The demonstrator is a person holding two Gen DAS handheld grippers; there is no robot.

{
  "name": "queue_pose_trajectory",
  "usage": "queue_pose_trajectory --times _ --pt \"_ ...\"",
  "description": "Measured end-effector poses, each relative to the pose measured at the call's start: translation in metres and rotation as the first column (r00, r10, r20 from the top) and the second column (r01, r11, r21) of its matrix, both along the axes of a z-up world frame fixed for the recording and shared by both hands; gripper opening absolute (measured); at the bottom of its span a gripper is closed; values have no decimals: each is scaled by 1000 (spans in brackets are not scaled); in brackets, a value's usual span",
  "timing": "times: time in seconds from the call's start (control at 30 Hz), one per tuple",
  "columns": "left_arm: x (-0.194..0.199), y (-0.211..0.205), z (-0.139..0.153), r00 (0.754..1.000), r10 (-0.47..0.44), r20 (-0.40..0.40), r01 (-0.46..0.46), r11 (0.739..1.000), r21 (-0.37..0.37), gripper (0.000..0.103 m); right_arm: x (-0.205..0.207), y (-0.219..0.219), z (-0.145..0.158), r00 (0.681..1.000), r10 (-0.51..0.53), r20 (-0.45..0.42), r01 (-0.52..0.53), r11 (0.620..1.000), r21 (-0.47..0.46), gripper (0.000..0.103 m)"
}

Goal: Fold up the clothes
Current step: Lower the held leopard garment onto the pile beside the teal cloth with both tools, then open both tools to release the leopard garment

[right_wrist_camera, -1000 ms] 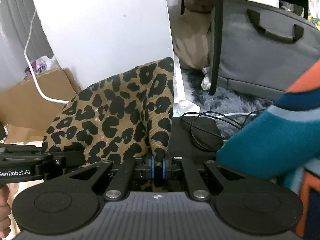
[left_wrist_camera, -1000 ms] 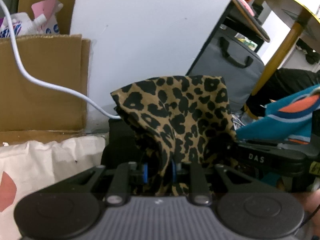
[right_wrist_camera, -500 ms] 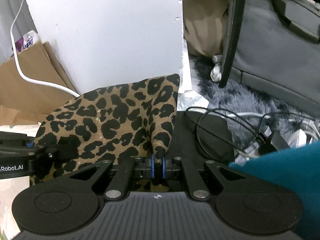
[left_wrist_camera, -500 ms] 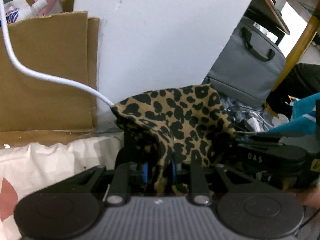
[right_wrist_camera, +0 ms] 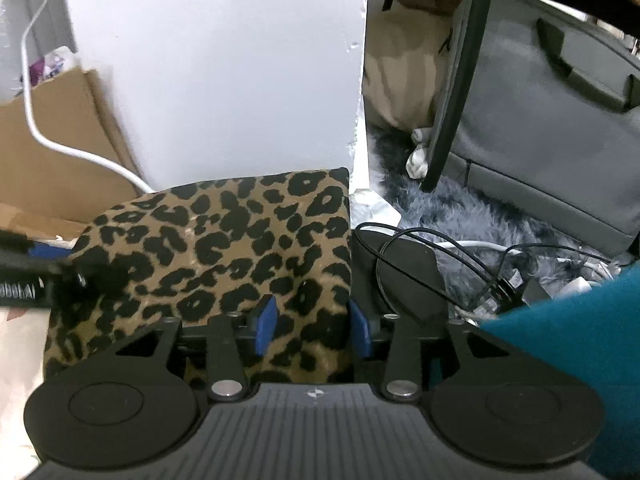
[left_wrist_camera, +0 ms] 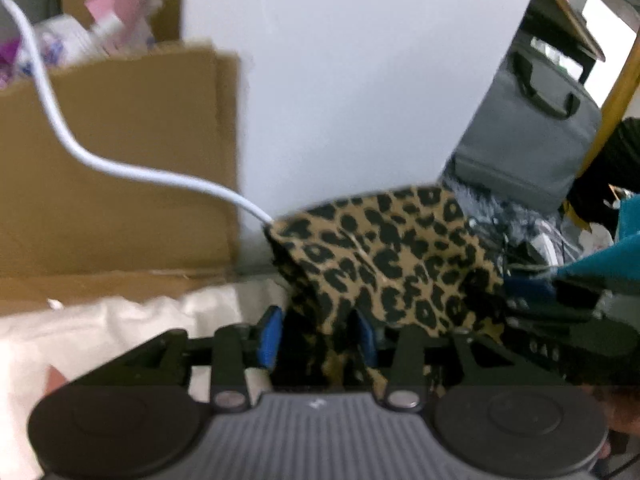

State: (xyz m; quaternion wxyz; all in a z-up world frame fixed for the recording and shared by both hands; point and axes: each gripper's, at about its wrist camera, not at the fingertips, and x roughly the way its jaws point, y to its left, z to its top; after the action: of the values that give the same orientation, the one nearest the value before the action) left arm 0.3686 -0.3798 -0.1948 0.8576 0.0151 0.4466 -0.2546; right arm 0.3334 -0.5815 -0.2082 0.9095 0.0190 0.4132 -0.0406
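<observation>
though released, leopard cloth between fingers

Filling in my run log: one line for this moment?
step: fold release | left gripper: open | right gripper: open | leopard-print cloth: between both jaws, unclamped

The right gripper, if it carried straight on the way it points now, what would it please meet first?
Most likely the leopard-print cloth, which already lies between the open fingers of the right gripper. Beyond it stands the white board, though depth is unclear.
</observation>
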Motion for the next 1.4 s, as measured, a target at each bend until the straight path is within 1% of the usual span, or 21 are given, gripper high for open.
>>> queue_pose_trajectory --times 0.13,0.2,0.27,0.3,0.37,0.43,0.6,0.77,0.83,0.97,1.0,1.1,1.4 --pt "-7 10 15 999 13 46 -13 1000 8 40 -20 -1 8 998 -41 38 38 997 73 48" --pt "-14 13 22 997 11 71 -11 1000 -6 39 -30 -1 11 997 -57 52 52 995 91 49" --pt "-17 10 26 996 -15 86 16 1000 -18 33 -41 2 13 996 -57 68 50 994 102 49" --pt "-19 7 26 995 -33 93 35 999 -19 32 -47 3 15 995 -57 76 49 993 108 49" --pt "-23 -4 24 991 -89 101 90 996 -2 29 -54 6 12 995 -59 78 48 991 128 49" --pt "-27 -15 19 986 -126 112 123 992 29 28 -59 8 8 995 -62 74 51 988 146 49" --pt "-18 -33 -7 982 -169 83 160 981 108 28 -66 11 -5 996 -79 51 68 978 197 49" --pt "-11 -38 -34 982 -182 49 171 970 174 28 -68 12 -15 997 -70 20 65 980 190 49" --pt "-10 -36 -41 983 -178 50 167 971 169 29 -69 11 -20 997 -70 9 68 981 179 49" --pt "-19 -33 -35 978 -195 70 182 971 156 28 -74 4 -28 996 -82 -16 84 984 158 49" --pt "-22 -31 -35 977 -199 70 187 970 154 27 -77 2 -29 996 -84 -19 86 983 159 49" --pt "-33 -27 -35 975 -213 68 201 969 146 26 -87 0 -28 996 -92 -4 92 983 158 49" --pt "-65 -14 -35 965 -253 64 244 962 121 26 -105 18 -28 997 -74 -5 74 986 149 48"
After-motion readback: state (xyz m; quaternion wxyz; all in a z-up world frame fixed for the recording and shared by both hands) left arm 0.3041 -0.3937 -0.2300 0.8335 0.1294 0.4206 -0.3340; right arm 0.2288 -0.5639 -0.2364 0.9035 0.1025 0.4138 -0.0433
